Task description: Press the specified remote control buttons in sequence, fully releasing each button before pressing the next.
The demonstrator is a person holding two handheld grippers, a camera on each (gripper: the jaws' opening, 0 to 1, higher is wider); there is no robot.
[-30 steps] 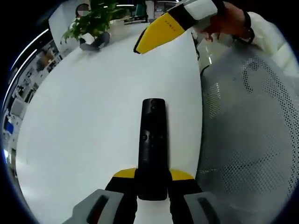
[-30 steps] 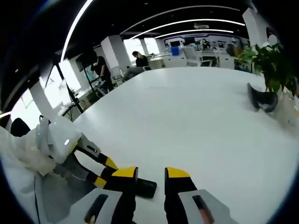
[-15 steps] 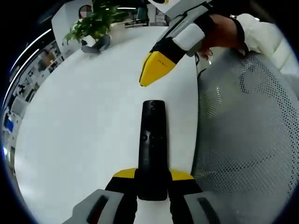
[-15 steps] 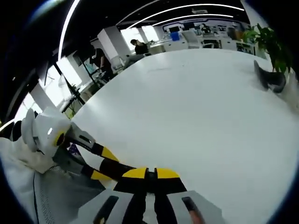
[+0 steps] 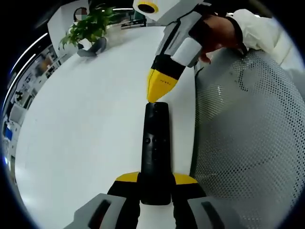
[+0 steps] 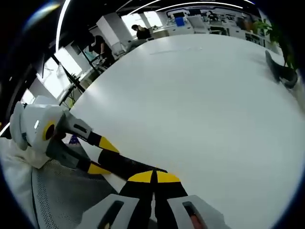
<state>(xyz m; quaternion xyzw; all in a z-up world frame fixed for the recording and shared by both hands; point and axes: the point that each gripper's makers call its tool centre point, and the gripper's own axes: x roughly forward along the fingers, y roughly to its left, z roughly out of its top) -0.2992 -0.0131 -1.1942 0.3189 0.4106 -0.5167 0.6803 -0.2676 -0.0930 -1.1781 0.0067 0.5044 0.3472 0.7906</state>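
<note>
Two grippers work one slim black remote (image 5: pixel 155 148): the left gripper (image 5: pixel 156 183) clamps its near end, holding it out over the white table (image 5: pixel 86 119), while the right gripper (image 5: pixel 159 88), jaws pressed together, touches its yellow tip to the far end. The remote looks light, rigid and smooth, so gripping its bare lower body should best resist tipping under presses

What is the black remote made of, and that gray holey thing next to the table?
The remote looks like hard plastic, smooth and slightly glossy, with dim light streaks along its black body. The gray holey thing looks like woven mesh fabric, probably a chair back: rows of tiny holes cover it. The table looks smooth and matte white, likely laminate.
</note>
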